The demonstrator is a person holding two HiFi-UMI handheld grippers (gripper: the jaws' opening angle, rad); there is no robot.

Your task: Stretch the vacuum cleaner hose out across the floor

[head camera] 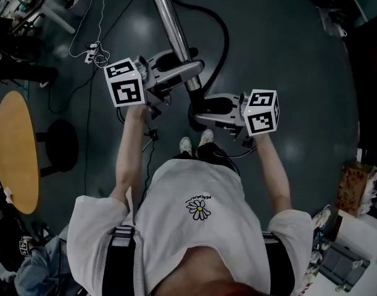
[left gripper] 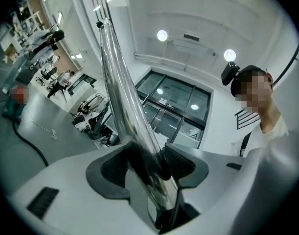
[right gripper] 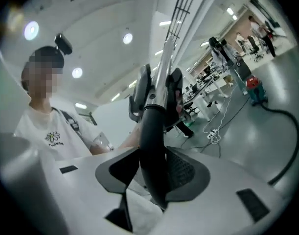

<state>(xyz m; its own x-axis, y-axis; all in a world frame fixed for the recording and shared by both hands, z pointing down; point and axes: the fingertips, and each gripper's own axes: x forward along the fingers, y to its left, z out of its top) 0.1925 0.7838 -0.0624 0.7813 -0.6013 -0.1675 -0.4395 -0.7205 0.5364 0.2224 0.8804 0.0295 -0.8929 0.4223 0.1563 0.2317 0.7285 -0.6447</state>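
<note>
In the head view the vacuum's chrome tube (head camera: 169, 17) slants up from between my hands, and its black hose (head camera: 224, 39) loops over the dark floor behind. My left gripper (head camera: 187, 71) is shut on the chrome tube (left gripper: 117, 82), and in the left gripper view its pads (left gripper: 181, 163) press on both sides of it (left gripper: 147, 163). Lower down, my right gripper (head camera: 208, 111) stands around the black curved handle tube (right gripper: 151, 131). That tube lies between the jaws (right gripper: 154, 168) against one pad, and the jaws look slack on it.
A round wooden table (head camera: 15, 150) and a black stool base (head camera: 58, 143) stand at the left. A power strip with white cable (head camera: 92, 54) lies on the floor beyond. A cardboard box (head camera: 355, 187) sits at the right. My shoes (head camera: 194, 143) are right below the grippers.
</note>
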